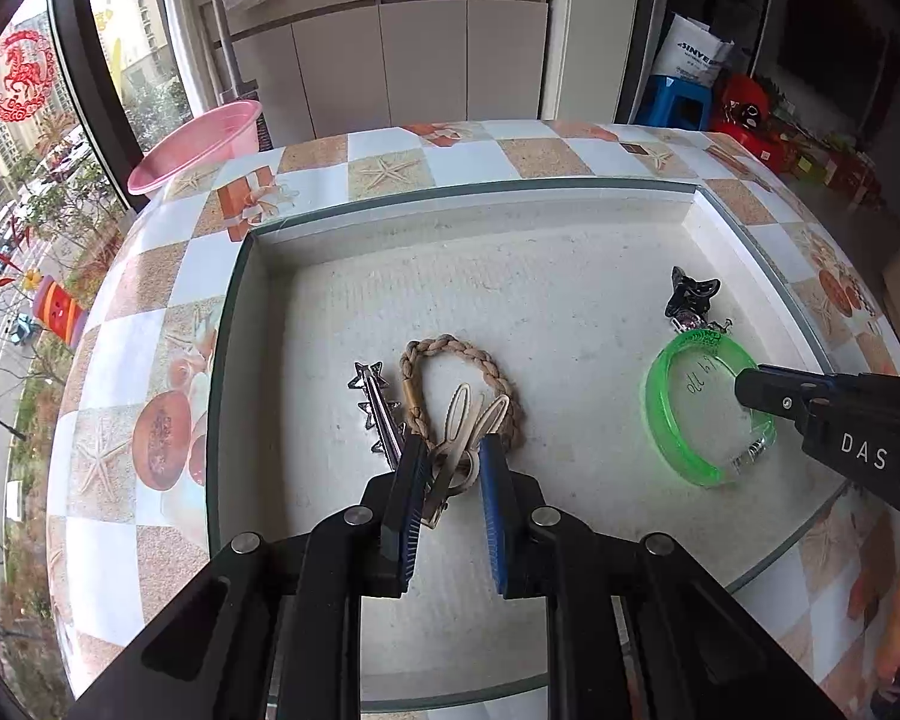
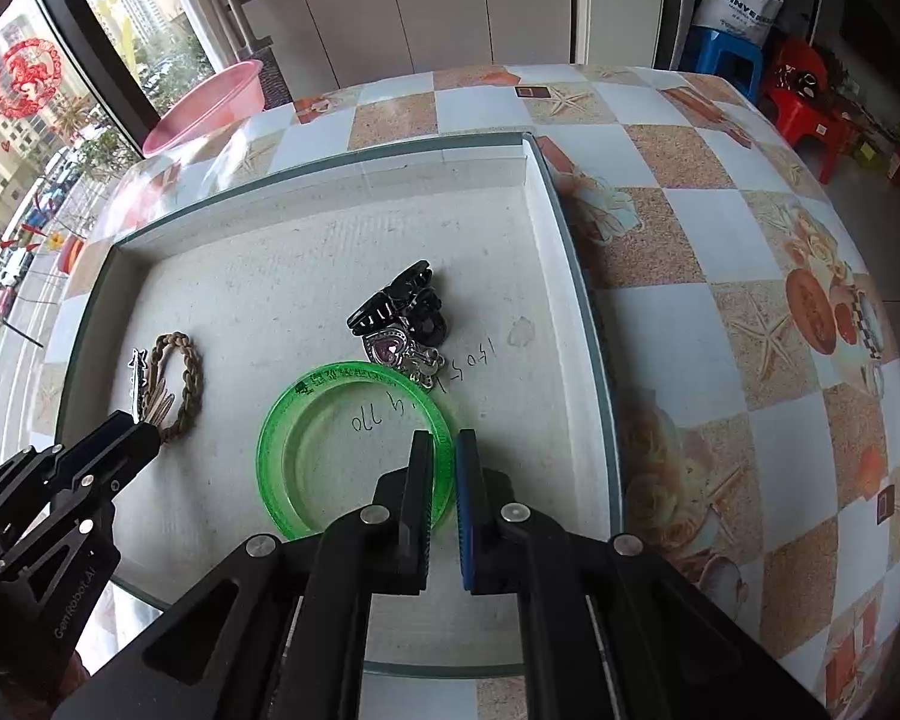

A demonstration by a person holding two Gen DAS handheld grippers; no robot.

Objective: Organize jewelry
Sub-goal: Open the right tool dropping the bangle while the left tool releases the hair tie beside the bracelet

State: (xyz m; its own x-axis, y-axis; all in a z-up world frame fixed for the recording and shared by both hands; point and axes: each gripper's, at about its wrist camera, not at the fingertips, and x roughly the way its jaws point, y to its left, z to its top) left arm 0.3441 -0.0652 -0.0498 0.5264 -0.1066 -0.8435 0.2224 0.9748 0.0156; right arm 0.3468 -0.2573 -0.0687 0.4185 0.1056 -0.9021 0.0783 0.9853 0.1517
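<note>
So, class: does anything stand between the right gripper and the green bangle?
Nothing visible does. The right gripper already straddles the bangle's near rim, one finger inside the ring and one outside. The black clip lies beyond it.

"DAS" marks the right gripper [image 1: 756, 393], "GenRobot.AI" the left gripper [image 2: 135, 429], "SINYE" a white bag [image 1: 693, 54].
</note>
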